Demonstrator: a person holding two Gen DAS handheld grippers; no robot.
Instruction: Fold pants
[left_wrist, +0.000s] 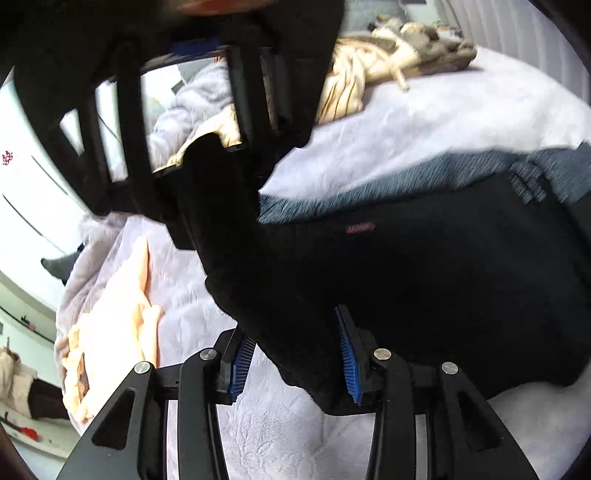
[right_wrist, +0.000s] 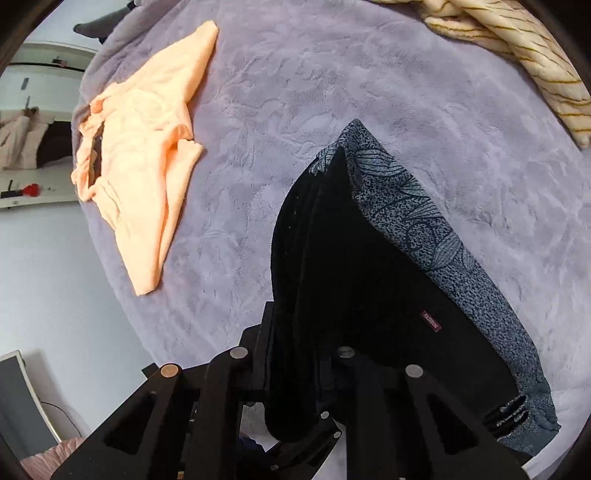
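Observation:
Black pants (left_wrist: 424, 280) with a small red label lie on a lilac bedspread (left_wrist: 424, 122), over a grey patterned garment (left_wrist: 369, 184). My left gripper (left_wrist: 295, 362) is open, its blue pads (left_wrist: 242, 363) either side of a hanging fold of the pants. My right gripper (right_wrist: 295, 354) is shut on the black pants (right_wrist: 351, 258) and lifts an edge; it also shows in the left wrist view (left_wrist: 207, 177), holding the cloth up.
An orange garment (right_wrist: 144, 155) lies left on the bedspread (right_wrist: 295, 92). A cream striped blanket (right_wrist: 517, 48) and a plush heap (left_wrist: 417, 44) sit at the far side. The grey patterned garment (right_wrist: 424, 229) sticks out beside the pants.

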